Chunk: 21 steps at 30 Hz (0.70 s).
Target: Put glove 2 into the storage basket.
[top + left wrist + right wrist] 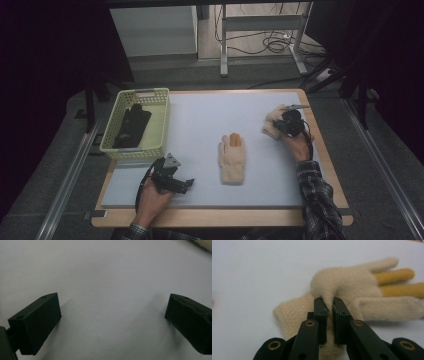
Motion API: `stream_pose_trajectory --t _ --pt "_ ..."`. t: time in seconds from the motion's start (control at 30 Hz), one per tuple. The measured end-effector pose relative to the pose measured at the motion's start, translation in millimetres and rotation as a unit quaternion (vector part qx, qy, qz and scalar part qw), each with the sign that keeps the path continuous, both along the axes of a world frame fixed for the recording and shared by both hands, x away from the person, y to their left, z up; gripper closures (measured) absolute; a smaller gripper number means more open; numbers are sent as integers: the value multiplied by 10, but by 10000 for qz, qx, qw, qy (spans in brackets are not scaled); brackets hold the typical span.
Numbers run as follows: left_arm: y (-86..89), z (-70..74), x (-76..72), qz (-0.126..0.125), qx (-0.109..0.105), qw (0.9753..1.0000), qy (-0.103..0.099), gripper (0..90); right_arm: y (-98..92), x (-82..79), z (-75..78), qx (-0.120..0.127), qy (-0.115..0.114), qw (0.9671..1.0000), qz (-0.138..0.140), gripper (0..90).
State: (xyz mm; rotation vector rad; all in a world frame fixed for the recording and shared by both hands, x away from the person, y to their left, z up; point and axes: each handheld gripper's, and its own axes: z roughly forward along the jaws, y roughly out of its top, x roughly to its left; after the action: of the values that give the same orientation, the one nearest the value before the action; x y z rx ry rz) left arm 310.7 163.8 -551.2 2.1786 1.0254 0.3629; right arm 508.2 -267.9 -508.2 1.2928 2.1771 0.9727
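At the left edge of the pale blue mat [210, 120] sits a yellow-green basket [159, 120] with a black glove [131, 126] lying inside it. Just in front of the basket, near the mat's front left corner, the left gripper [186, 186] is held low over the mat; the left gripper view shows its jaws spread wide with bare mat between them, gripping nothing [112, 322]. Around the middle of the mat lies a cream glove [232, 159] flat, its fingers pointing away from the person and two of them orange-yellow. Toward the mat's right edge, the right gripper [280, 125] sits on a second cream glove [272, 125]. In the right gripper view its jaws are pinched tight on a raised fold of that second cream glove [347, 282] at the palm [331, 306], with the orange-yellow fingers stretching off to the right and the cuff lying on the mat.
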Motion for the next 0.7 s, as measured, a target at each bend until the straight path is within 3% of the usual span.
stream_pose_trajectory --t 0.17,0.4,0.53,0.7 --pt "-1 0 0 2 3 10000 -5 4 58 -204 202 133 -17 9995 294 820" --pt "-2 -1 -1 11 -2 10000 -8 4 226 -684 402 126 16 9960 880 815" --pt "-2 -1 -1 8 2 10000 -8 4 342 -1033 358 37 131 9921 1251 812" --pt "-2 -1 0 8 3 10000 -8 4 370 -1352 200 80 290 9877 1533 802"
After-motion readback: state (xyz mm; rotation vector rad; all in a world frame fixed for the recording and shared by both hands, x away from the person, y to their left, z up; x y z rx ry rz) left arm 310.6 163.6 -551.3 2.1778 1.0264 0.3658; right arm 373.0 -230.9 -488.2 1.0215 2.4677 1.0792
